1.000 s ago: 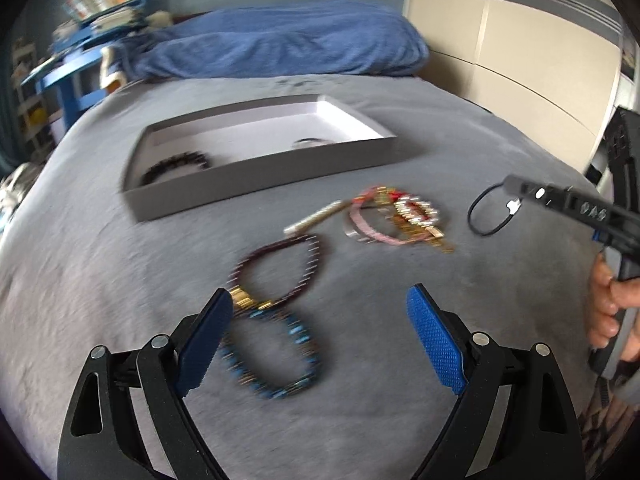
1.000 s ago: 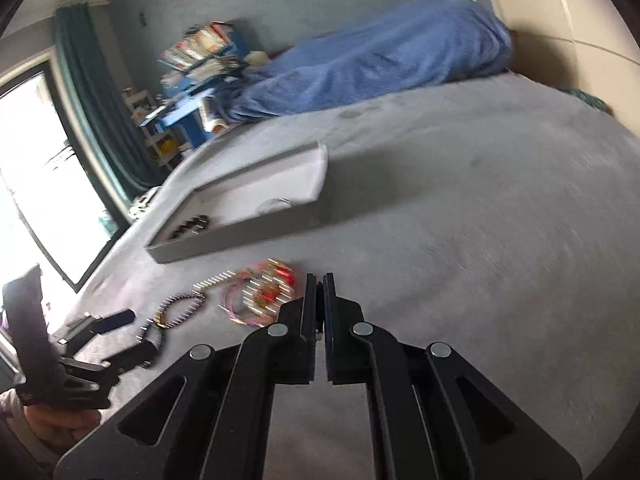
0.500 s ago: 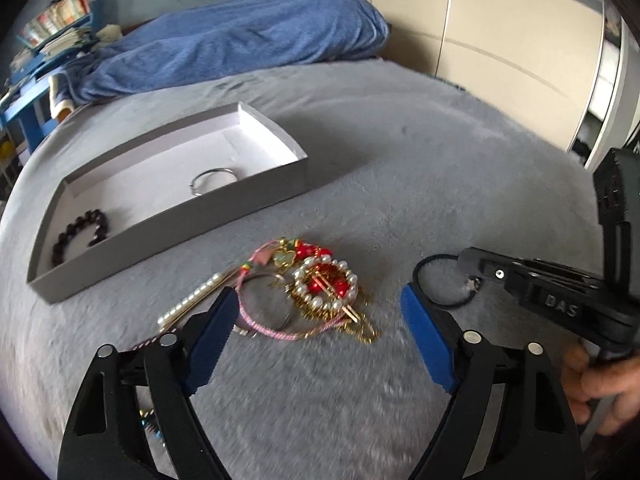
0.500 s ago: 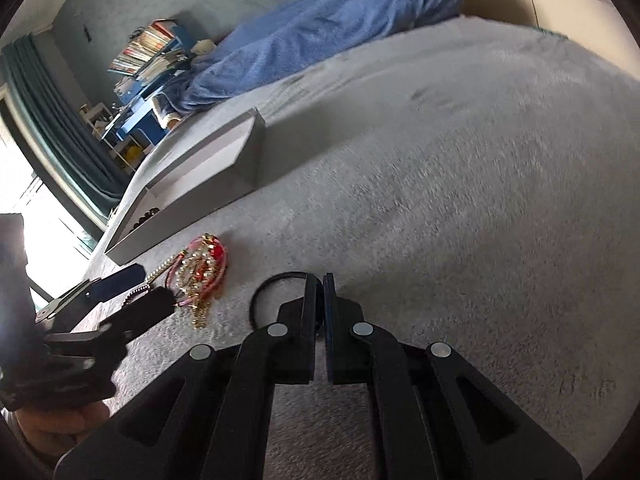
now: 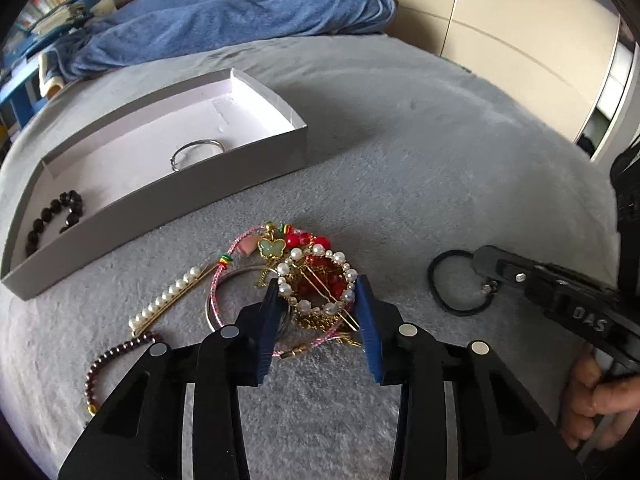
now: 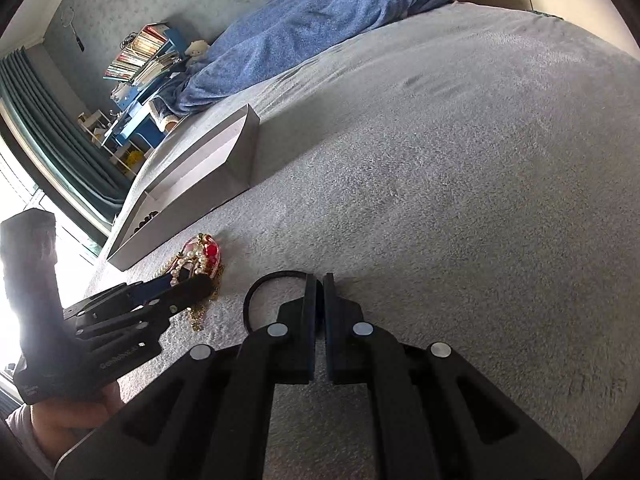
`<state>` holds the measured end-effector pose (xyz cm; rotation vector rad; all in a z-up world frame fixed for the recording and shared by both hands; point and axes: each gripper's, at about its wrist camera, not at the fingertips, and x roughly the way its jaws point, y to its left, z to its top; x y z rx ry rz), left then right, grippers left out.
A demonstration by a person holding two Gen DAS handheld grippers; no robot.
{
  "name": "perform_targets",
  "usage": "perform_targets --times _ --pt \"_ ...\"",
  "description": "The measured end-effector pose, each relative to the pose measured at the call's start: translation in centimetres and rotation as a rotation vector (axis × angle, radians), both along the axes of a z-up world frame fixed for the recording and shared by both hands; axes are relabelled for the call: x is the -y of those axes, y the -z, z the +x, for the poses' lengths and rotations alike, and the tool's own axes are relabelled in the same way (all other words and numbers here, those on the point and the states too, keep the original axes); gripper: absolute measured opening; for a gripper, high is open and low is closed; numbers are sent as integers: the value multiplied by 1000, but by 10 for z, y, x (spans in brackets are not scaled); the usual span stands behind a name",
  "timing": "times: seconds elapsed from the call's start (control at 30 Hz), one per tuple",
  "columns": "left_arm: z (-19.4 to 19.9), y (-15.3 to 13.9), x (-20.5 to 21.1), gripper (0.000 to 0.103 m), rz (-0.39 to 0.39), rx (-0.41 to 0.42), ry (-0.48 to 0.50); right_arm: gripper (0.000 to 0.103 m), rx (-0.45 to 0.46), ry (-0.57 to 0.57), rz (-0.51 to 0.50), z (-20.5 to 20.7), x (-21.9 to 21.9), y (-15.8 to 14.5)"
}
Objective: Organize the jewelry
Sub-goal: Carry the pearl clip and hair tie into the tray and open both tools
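A tangle of jewelry (image 5: 308, 280) lies on the grey bed: a pearl and red bead bracelet, gold chains, a pink cord with a green butterfly. My left gripper (image 5: 318, 300) is open, its blue pads either side of the pearl bracelet. My right gripper (image 6: 319, 280) is shut on a black hair tie (image 5: 452, 280), which rests on the bed (image 6: 260, 292). A grey open box (image 5: 280, 152) holds a silver ring bangle (image 5: 196, 152) and a dark bead bracelet (image 5: 56, 216).
A pearl bar clip (image 5: 168, 300) and a dark red bead bracelet (image 5: 116, 360) lie left of the tangle. A blue blanket (image 5: 240, 8) is heaped at the head of the bed. Wardrobe doors (image 5: 500, 20) stand to the right.
My left gripper has swung right from the blue and maroon bracelets to the tangle, lowered, and narrowed around the pearl bracelet. The right gripper has come down to the bed with the hair tie.
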<state>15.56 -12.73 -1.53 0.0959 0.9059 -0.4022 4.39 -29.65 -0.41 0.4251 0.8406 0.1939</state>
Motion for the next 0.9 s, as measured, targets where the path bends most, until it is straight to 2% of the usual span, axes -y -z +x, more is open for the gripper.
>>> perform_targets --times 0.23,0.43,0.9 --pt "-23 -21 -24 38 -72 50 -1 3 19 -7 -20 0 -5 -5" --pt "-37 -31 -55 38 -70 84 -28 3 83 -14 -44 -8 -10 -18" --pt "-12 -52 -161 38 -69 123 -198 3 213 -129 -127 2 -56 -68"
